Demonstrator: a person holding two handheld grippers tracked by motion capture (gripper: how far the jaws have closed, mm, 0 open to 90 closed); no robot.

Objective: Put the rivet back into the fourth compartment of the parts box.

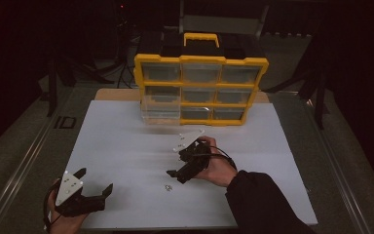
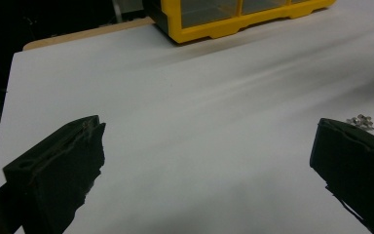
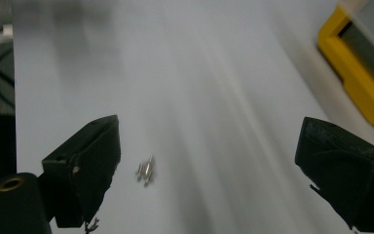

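- The right tongs (image 1: 175, 168) are released, the two black jaws standing wide apart, and they hover low over the white counter (image 1: 126, 146) near its middle, tilted toward the person's left.
- A small cluster of metal screws (image 1: 167, 187) lies on the counter just beside the lower jaw of the right tongs, not touching it as far as I can tell.
- In the right gripper view, the screws (image 3: 146, 171) are on the bare white surface between the two jaws, nearer to the left one (the picture is blurred there, so I cannot count the pieces).
- The left tongs (image 1: 93, 186) are also released and hold nothing; they are at the near left corner of the counter, well apart from the right tongs.
- In the left gripper view, the screws (image 2: 361, 121) show just behind the tip of the right jaw, farther along the counter.
- A yellow organizer box (image 1: 200, 90) with clear drawers stands upright at the far edge of the counter; one drawer (image 1: 161, 108) at its lower left is pulled out.
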